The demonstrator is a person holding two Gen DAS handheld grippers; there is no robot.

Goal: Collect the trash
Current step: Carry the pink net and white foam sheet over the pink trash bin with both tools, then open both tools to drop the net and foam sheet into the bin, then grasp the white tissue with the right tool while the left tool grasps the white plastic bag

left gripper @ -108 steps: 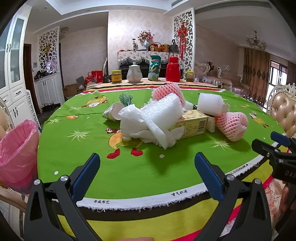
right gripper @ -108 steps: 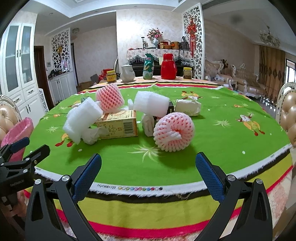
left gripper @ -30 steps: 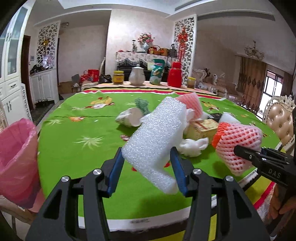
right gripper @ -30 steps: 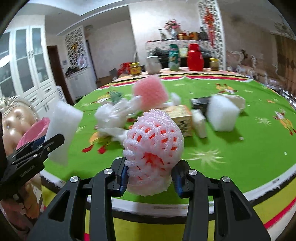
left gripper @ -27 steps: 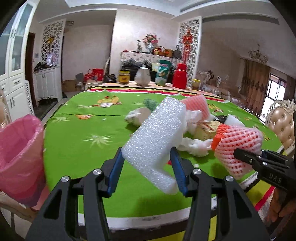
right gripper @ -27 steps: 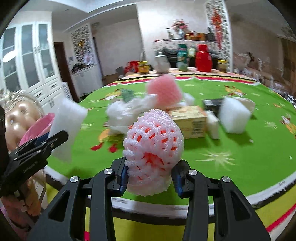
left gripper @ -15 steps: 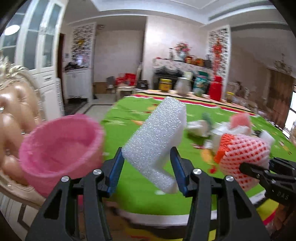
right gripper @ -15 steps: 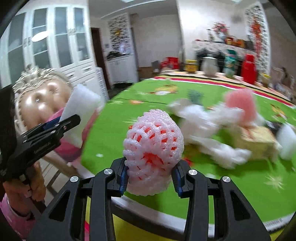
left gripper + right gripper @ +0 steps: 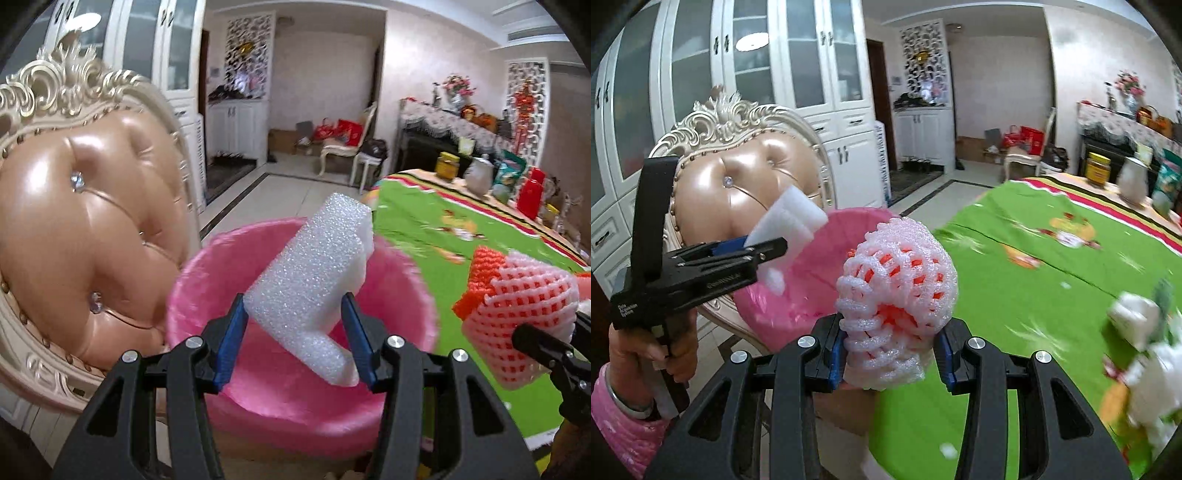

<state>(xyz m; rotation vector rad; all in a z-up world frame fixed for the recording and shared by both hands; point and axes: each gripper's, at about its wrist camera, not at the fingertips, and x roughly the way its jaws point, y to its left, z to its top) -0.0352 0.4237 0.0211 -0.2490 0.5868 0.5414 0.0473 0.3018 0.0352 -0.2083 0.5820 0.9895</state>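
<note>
- Here, the left gripper [image 9: 293,332] clamps a white foam block [image 9: 314,280] over the pink-lined trash bin [image 9: 207,266], beside a tufted chair [image 9: 74,221].
- The right gripper [image 9: 890,350] clamps a pink foam fruit net [image 9: 897,291] near the bin, by the green tablecloth [image 9: 1034,280].

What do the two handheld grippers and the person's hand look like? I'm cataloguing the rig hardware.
Both the left gripper and the right gripper have black angular frames with silver screw heads and blue pads inside the fingers. The left one's black body bears small white lettering, too blurred to read. The hand gripping it wears a fuzzy pink sleeve and a pale bangle. No cables visible.
</note>
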